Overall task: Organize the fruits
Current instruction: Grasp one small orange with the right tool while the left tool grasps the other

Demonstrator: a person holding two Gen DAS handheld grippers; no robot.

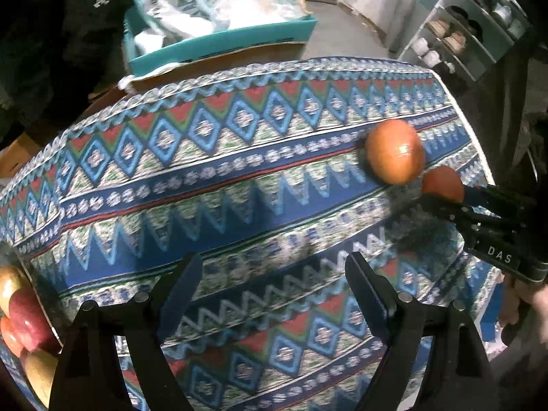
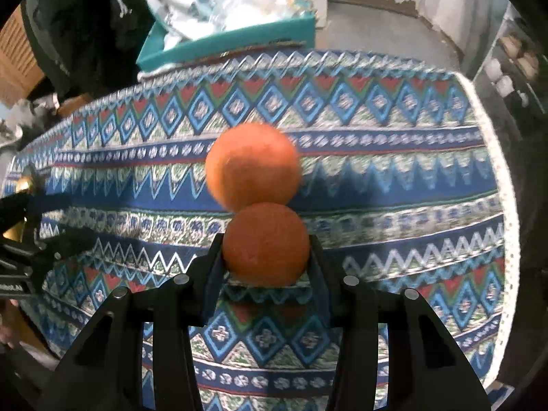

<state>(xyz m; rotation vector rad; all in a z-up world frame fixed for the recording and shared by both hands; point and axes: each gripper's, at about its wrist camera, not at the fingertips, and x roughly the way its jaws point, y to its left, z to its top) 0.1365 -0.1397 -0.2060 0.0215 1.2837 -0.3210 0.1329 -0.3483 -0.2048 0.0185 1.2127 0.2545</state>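
My right gripper (image 2: 266,245) is shut on a small orange (image 2: 265,243), held just above the patterned tablecloth (image 2: 394,185). A second, larger orange (image 2: 251,166) lies on the cloth right behind it, touching or nearly touching. In the left wrist view the right gripper (image 1: 445,193) comes in from the right with the held orange (image 1: 441,183) next to the lying orange (image 1: 394,150). My left gripper (image 1: 274,274) is open and empty over the cloth's near middle. Several apples (image 1: 24,322) sit at the far left edge.
A teal box (image 1: 219,41) with bags stands behind the table. A shelf unit with jars (image 1: 455,37) is at the right. The table's right edge (image 2: 503,205) drops off near the oranges. A dark garment (image 2: 75,30) hangs at the back left.
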